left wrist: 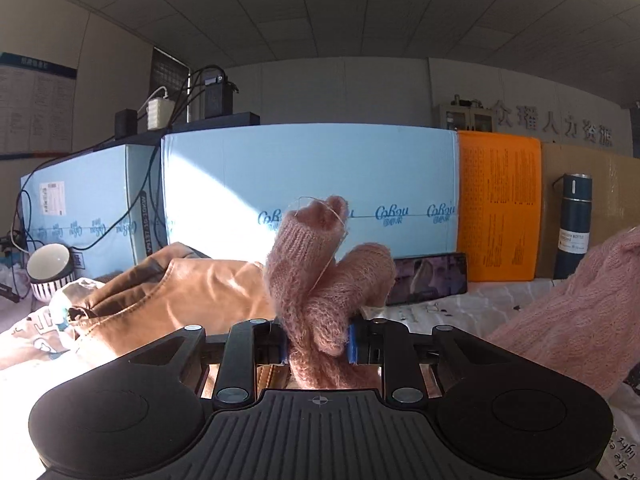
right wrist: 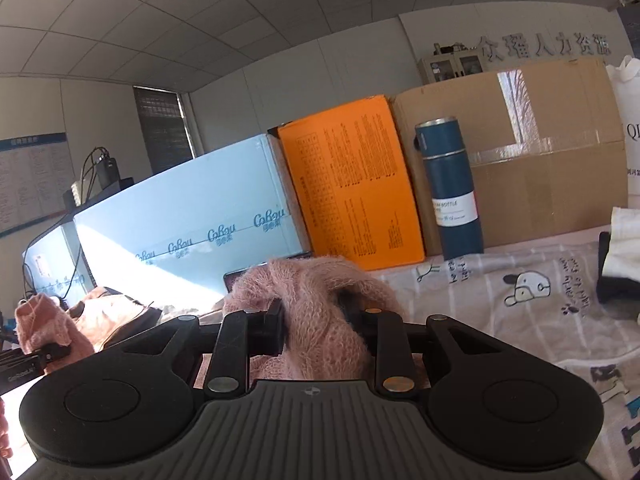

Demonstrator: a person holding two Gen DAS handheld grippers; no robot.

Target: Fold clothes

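Observation:
A fuzzy pink knitted garment [left wrist: 308, 264] bunches up between the blue pads of my left gripper [left wrist: 318, 344], which is shut on it, with a loose thread curling over the top. More of the same pink knit [left wrist: 580, 308] hangs at the right edge of the left wrist view. In the right wrist view my right gripper [right wrist: 316, 320] is shut on another fold of the pink knit [right wrist: 316, 292], which covers its fingertips. The left gripper [right wrist: 44, 350] shows at the far left there, holding its pink bundle above the bed.
A brown leather jacket [left wrist: 180, 296] lies on the cartoon-printed sheet [right wrist: 520, 304]. Behind stand a light blue box [left wrist: 308, 184], an orange box [left wrist: 498, 208], a cardboard box [right wrist: 552, 184] and a dark blue bottle [right wrist: 450, 196]. A striped bowl [left wrist: 50, 268] and cables sit at the left.

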